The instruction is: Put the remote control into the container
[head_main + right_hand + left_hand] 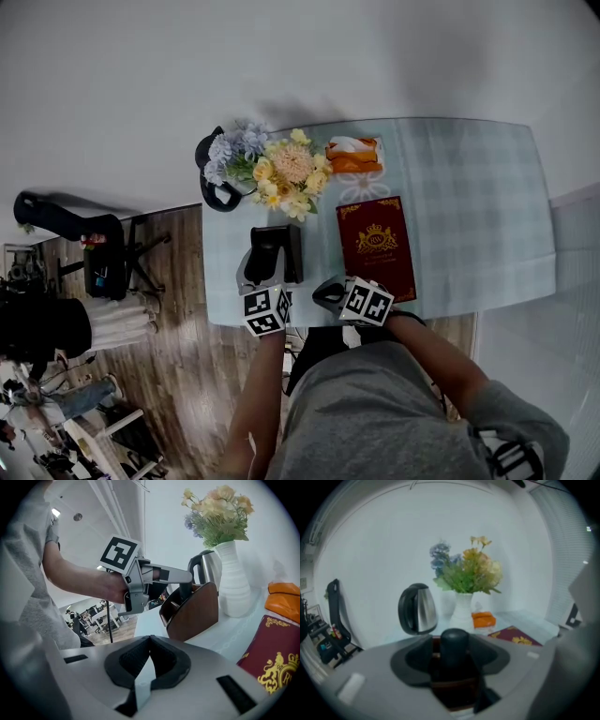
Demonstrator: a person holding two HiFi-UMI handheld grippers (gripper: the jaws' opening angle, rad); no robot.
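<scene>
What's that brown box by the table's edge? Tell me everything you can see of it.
The container is a dark brown, open-topped box, wood-like, with a slanted top edge and inner dividers. It stands upright on the table near its front edge, before the kettle and vase. A black remote stands on end inside it, its top poking out. The left gripper has its open jaws on either side of the remote; whether they touch the box I can't tell.
</scene>
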